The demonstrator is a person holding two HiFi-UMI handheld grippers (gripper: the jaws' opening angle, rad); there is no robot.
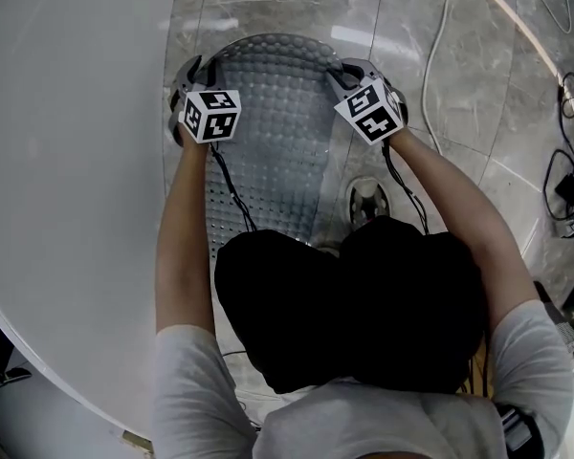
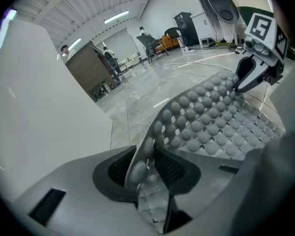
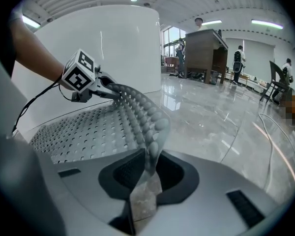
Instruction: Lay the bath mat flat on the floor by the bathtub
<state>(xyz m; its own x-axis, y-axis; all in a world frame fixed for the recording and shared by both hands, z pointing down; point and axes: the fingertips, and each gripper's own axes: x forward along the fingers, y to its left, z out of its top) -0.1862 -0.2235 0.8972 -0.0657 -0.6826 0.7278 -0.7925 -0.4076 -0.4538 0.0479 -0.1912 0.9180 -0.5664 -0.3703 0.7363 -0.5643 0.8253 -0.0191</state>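
With your left gripper point(image 2: 146, 165) opening around the mat point(image 1: 268, 142) edge while the right gripper point(image 3: 147, 170) clamps its own, the raised end between them may drop folded.

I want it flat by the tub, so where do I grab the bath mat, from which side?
Pinch the bath mat by its thin rim at the two far corners, reaching over it from the near end: it is floppy. The right gripper holds one corner; the left gripper, jaws opening, straddles the other.
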